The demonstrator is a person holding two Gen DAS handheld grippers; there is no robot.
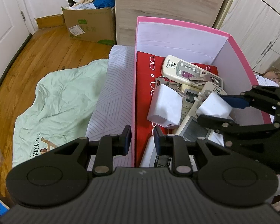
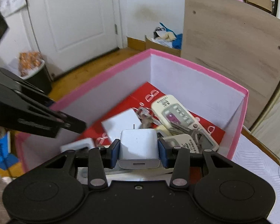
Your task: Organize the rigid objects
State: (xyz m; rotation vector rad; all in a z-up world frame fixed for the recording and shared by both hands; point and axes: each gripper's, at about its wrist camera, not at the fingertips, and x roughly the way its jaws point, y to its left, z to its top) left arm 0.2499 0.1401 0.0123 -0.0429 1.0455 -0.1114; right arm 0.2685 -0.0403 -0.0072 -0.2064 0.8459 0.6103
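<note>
Right tongs (image 2: pixel 139 154) clamped on white USB charger block (image 2: pixel 139 145), blue pads flush on both side faces, prongs pointing away, port end toward cam. Block held over pink box (image 2: pixel 196 64), above the clutter inside, not yet set down. Left tongs (image 1: pixel 142 139) clenched on near wall of pink box, one pad outside, one inside, pinning it. Inside box: beige AC remote (image 1: pixel 181 68) w/ keys (image 1: pixel 199 78) draped across it, second white charger (image 1: pixel 165 108), more remotes underneath, red glasses-print card (image 1: pixel 143 93) on the floor of box. Box sits on striped bedding (image 1: pixel 112 93); green sheet (image 1: pixel 56 97) hanging toward wood floor. Risks, as judged: smooth plastic faces + narrow pad contact, so block could twist or slip if wrist rolls fast. Release from height would land it on keys/remotes, then bounce or wedge prongs into key ring. Soft bedding under box means it could tip or slide if left grip lets go early. Tongs close together near right wall; collision possible on exit.
</note>
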